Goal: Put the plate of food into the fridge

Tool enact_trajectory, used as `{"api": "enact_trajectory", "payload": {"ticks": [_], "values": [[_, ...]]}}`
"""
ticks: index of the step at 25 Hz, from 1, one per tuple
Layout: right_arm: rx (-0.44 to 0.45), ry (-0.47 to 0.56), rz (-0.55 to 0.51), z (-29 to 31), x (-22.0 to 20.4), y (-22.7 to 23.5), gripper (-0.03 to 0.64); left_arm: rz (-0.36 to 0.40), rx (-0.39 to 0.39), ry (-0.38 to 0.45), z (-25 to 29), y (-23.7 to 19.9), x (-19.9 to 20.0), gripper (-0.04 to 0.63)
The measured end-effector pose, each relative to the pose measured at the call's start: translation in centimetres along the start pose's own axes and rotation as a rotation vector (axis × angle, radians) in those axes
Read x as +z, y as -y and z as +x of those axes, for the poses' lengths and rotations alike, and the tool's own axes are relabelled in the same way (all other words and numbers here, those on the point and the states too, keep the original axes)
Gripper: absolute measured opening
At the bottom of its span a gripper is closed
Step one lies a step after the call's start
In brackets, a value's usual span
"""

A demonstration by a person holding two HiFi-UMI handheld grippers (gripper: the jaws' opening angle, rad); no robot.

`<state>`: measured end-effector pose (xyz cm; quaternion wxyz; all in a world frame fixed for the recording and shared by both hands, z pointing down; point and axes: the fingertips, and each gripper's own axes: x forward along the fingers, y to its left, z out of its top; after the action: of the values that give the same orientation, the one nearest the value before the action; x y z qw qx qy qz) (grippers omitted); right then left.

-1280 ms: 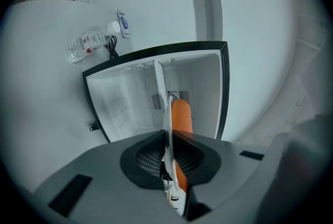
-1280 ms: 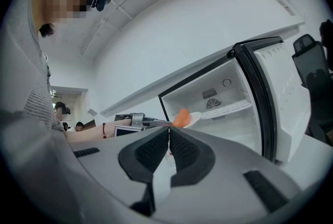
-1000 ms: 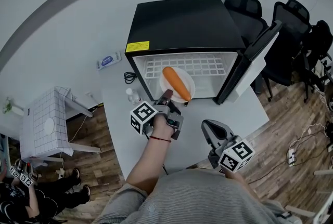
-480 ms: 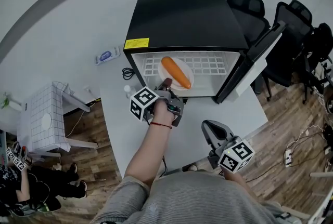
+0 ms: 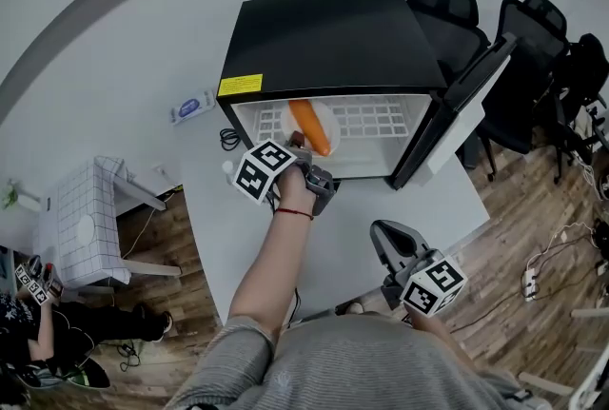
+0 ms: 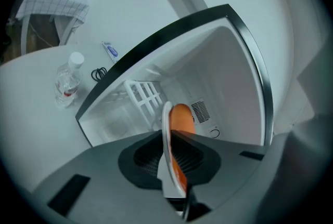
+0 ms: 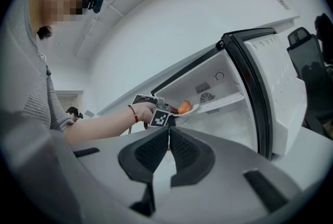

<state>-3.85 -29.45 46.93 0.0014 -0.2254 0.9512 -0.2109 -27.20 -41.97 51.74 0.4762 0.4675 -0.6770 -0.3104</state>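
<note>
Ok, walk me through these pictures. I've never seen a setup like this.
There is no robot here: a person holds a gripping tool in each hand. The overhead picture comes from a camera on the person's head. The other two come from cameras riding on each tool, looking along its jaws. On the white table stands a small black fridge with its door open, and a water bottle sits beside it. The left tool is clamped on the rim of a white plate carrying an orange, carrot-like food, held in the fridge opening over the wire shelf. The right tool is shut and empty.
</note>
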Motion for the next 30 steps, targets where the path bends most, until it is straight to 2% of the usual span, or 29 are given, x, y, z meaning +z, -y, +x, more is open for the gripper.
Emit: {"api": "enact_trajectory", "payload": {"ticks": [4,6,10,14,16,18,23,30], "values": [[0.0,-0.004,0.001,0.1,-0.1,0.0,0.015,0.166,0.021,0.031,0.4,0.1,0.9,0.038],[0.003,-0.007,0.0,0.3,-0.2,0.0,0.015,0.273,0.037,0.033,0.7,0.3,1.4,0.038],[0.009,-0.012,0.0,0.7,-0.3,-0.2,0.015,0.564,0.11,0.046,1.0,0.8,2.6,0.062],[0.012,-0.017,0.0,1.0,-0.5,-0.1,0.015,0.911,0.177,0.146,1.1,1.9,4.4,0.072],[0.013,-0.019,-0.001,1.2,-0.4,-0.1,0.015,1.023,0.182,0.195,0.9,2.6,4.9,0.072],[0.015,-0.018,-0.002,1.3,-0.4,-0.2,0.014,1.053,0.173,0.216,0.7,2.9,5.2,0.072],[0.015,-0.017,-0.006,1.5,-0.4,-0.4,0.015,1.041,0.134,0.238,-0.7,2.5,5.4,0.072],[0.023,-0.021,-0.011,1.5,-0.6,-1.0,0.015,1.057,0.032,0.274,-4.0,4.2,5.1,0.071]]}}
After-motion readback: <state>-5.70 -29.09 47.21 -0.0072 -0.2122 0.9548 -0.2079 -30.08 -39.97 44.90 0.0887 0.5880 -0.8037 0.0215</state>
